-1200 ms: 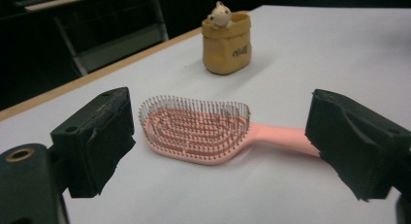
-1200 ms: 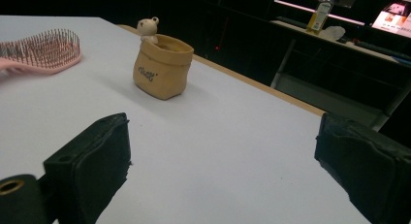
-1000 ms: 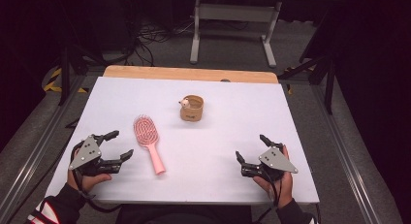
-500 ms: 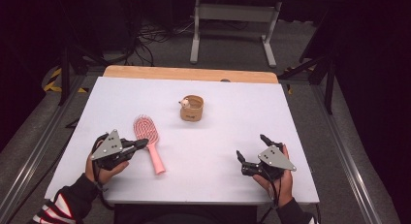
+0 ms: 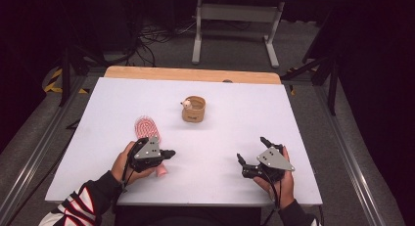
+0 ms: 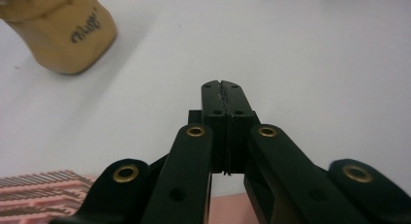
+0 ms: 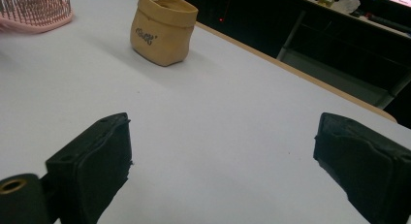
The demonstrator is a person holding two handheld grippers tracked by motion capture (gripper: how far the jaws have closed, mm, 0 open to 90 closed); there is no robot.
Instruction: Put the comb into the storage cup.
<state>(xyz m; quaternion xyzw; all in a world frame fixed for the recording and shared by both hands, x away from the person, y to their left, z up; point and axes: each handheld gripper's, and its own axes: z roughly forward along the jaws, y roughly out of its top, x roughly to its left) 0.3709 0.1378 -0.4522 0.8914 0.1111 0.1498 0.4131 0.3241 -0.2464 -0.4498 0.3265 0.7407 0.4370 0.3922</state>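
Two closed jaws of the left gripper point(image 5: 169, 153) hover over the pink hairbrush point(image 5: 146, 128) at lower left of the high view, gripping nothing; its bristled head lies flat.

1. The white table point(image 5: 230, 152) is lit evenly from above in the high view, while the floor and the room around it are left dim to nearly black.
2. Only short, soft shadows are cast beside the tan pouch point(image 5: 194, 109) and under both hands.
3. No hard glare is seen on the tabletop; a faint bluish cast is carried by the white surface.
4. The high view is soft and slightly grainy.
5. In the left gripper view, the pouch and the near black arms are blurred.
6. In the right gripper view, the background is rendered dark.
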